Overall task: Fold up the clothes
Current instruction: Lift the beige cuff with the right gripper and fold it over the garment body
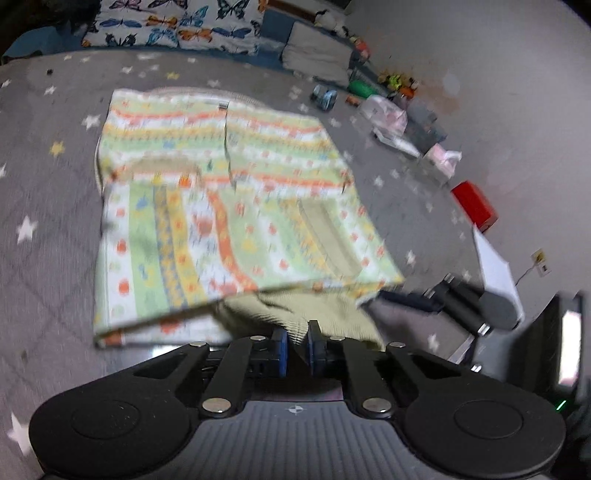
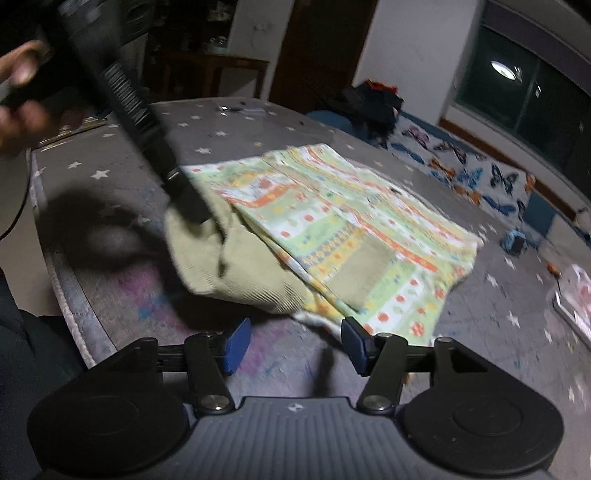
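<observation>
Blue-padded fingers of the left gripper [image 1: 296, 341] sit nearest the lens, clenched on the olive ribbed hem [image 1: 295, 314] of a patterned garment in pale green, orange and white stripes [image 1: 236, 206]. Seen from the right wrist, that same gripper [image 2: 188, 206] comes down from the upper left and pinches the hem, which bunches and lifts slightly where it is held. The right gripper [image 2: 291, 343] is released: its blue pads stand apart with nothing between them, just short of the garment's near corner, above the bare grey star-printed mat [image 2: 110, 162].

The garment lies near the middle of the mat, already doubled in from the sides into a rough rectangle, with an olive ribbed cuff [image 2: 364, 273] folded across the top. Beyond it are a butterfly-print cushion [image 1: 166, 22], a red box [image 1: 474, 205] and scattered small toys [image 1: 395, 81], all well apart from the cloth.

By my reading, the side folds are done and the hem-to-collar fold is in hand. Only one end of the hem is gripped, so the next move calls for the right fingers to close on the hem's free corner, then both to carry the edge up and over together, level, so the layers underneath do not slide open.
</observation>
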The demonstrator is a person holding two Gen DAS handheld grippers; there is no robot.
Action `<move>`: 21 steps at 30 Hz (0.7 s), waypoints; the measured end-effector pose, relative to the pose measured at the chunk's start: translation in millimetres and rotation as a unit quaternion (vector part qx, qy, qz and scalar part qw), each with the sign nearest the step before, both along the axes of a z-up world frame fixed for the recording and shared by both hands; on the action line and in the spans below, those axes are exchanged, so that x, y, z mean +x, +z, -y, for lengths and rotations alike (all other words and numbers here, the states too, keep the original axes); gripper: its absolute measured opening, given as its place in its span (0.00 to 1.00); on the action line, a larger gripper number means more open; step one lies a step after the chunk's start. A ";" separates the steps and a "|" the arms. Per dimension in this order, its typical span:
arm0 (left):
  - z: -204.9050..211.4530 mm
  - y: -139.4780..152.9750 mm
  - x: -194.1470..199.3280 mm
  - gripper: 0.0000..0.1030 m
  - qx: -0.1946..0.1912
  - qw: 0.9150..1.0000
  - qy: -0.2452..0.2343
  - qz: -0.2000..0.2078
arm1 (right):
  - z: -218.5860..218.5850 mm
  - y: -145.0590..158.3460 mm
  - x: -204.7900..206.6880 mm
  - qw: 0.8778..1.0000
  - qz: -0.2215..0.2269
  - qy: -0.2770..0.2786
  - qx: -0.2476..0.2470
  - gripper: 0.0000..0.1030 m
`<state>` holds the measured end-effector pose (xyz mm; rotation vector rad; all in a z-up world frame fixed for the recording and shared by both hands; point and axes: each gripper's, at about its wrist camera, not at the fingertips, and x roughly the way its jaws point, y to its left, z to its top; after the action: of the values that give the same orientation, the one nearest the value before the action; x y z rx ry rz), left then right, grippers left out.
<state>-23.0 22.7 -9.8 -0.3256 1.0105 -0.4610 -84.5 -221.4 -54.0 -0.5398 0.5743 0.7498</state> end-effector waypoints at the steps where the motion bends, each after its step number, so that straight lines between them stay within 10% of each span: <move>1: -1.9 4.3 4.4 0.10 -0.006 1.000 0.000 0.003 | -2.3 -0.8 0.1 1.000 0.006 0.006 0.000 0.55; 8: -10.8 18.4 33.7 0.11 -0.031 0.999 -0.008 0.012 | -22.4 -1.7 16.8 0.999 0.036 0.018 0.024 0.50; 13: -21.3 17.3 17.9 0.17 -0.023 0.999 -0.022 0.038 | -27.0 11.4 44.1 0.997 -0.011 0.004 0.070 0.19; 21: -24.7 19.8 -38.4 0.50 0.129 0.976 -0.012 0.175 | -18.3 29.8 77.0 0.989 -0.073 -0.025 0.123 0.15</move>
<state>-61.4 47.3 10.0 0.0037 0.7198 -0.3865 -7.5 -203.1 -24.2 -0.2425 0.6178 0.8034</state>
